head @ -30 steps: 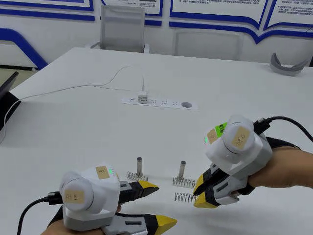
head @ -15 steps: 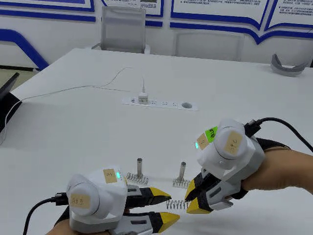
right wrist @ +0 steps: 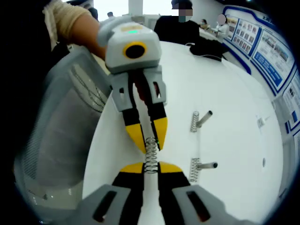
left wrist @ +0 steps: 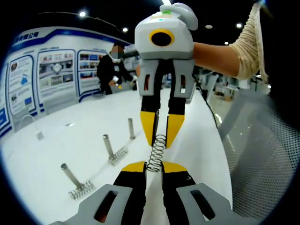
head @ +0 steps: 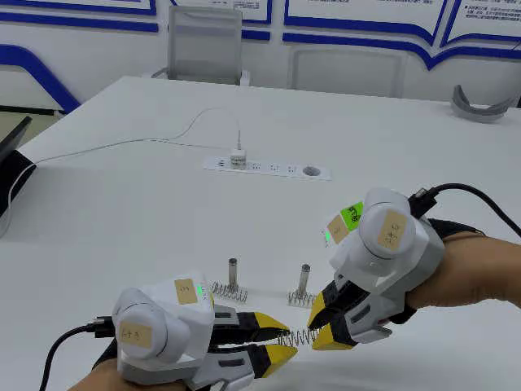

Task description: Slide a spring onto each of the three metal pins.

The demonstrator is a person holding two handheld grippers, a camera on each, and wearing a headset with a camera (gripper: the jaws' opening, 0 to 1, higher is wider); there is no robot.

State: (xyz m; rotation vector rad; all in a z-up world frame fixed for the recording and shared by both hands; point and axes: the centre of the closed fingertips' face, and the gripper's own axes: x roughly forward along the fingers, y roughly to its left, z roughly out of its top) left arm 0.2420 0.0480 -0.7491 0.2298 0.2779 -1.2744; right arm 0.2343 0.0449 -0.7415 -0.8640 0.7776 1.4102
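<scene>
Spring [head: 303, 334] of thin bright wire, a narrow open coil, now sits strung between both tools near the front edge of the desk [head: 122, 204], and it seems lifted just off the top. The left gripper [head: 282, 337] has drawn its yellow-tipped jaws together on one end, where a second ago they stood apart and away from it. The right gripper [head: 321, 323] is clamped on the other end. A second ago the coil lay flat on the white top by the right tips alone, so the pick-up looks done, and the coil seems ready to be turned over a pin. In the left gripper view three short, dull-grey metal pins [left wrist: 108, 145] stand upright in a row. Two of them have loose springs [left wrist: 119, 154] lying at their feet, not threaded on, so I judge none of the three finished. The desk surface is smooth matte white, and a flat white power strip [head: 269, 170] lies toward its middle.
</scene>
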